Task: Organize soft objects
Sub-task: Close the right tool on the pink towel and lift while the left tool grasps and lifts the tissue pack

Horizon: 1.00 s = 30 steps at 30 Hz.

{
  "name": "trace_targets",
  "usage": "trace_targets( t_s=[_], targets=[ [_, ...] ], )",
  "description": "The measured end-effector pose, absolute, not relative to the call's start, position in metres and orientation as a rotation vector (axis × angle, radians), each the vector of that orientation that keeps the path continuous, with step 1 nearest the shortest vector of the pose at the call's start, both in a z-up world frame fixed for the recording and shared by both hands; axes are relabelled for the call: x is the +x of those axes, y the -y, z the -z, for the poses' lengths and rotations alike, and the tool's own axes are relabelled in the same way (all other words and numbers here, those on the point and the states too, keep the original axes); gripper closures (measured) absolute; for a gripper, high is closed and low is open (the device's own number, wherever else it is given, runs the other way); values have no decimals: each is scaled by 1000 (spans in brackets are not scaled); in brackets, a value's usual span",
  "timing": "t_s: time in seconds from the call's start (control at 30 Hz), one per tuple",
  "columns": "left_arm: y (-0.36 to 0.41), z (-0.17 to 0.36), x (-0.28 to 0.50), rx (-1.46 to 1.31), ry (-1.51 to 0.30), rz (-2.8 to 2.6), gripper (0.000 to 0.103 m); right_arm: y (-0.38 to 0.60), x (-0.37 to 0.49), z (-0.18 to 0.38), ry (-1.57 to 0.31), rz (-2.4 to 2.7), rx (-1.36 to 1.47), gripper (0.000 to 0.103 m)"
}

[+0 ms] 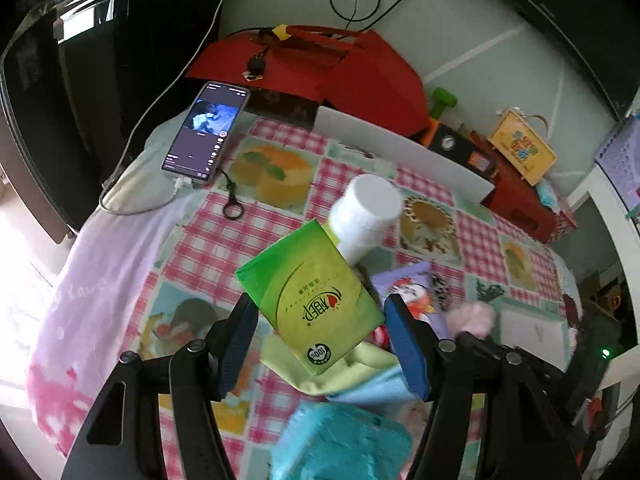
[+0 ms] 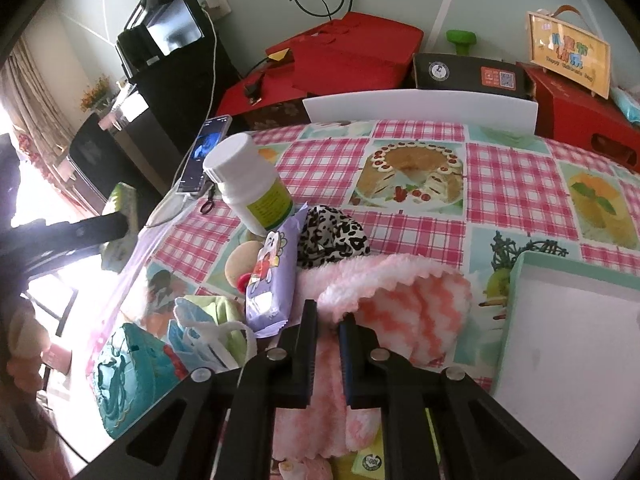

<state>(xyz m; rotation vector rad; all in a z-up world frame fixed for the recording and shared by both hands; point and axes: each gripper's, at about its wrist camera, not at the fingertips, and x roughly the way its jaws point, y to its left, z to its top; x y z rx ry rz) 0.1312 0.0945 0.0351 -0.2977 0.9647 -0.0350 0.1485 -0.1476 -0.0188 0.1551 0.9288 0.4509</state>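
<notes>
My left gripper [image 1: 320, 320] is shut on a green tissue pack [image 1: 310, 296] and holds it above the table; the pack also shows at the left of the right wrist view [image 2: 122, 216]. My right gripper [image 2: 328, 320] is shut on a fluffy pink-and-white towel [image 2: 400, 304] that lies on the checked tablecloth [image 2: 512, 172]. Around it lie a purple wet-wipe pack [image 2: 272, 280], a leopard-print cloth [image 2: 332, 236], yellow-green and blue cloths [image 1: 360, 376] and a teal soft pouch [image 2: 128, 380].
A white pill bottle [image 2: 248, 180] stands behind the wipes. A phone [image 1: 206, 132] on a cable lies at the far left. A white-lined teal box [image 2: 568, 328] sits at the right. Red boxes [image 2: 348, 52] and a white board [image 2: 420, 108] line the back edge.
</notes>
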Motion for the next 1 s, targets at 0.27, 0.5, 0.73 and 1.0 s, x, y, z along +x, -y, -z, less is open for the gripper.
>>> trace_targets(
  t_s=[0.27, 0.5, 0.73, 1.0],
  targets=[
    [-81, -34, 123, -339, -972, 38, 37, 158, 151, 15, -902, -492, 242, 93],
    [-69, -32, 125, -328, -984, 50, 37, 168, 151, 9, -878, -509, 303, 93],
    [-64, -35, 125, -322, -979, 54, 37, 179, 146, -9, -812, -525, 346, 93],
    [-52, -49, 124, -304, -956, 72, 37, 196, 132, -45, -699, -534, 357, 93]
  ],
)
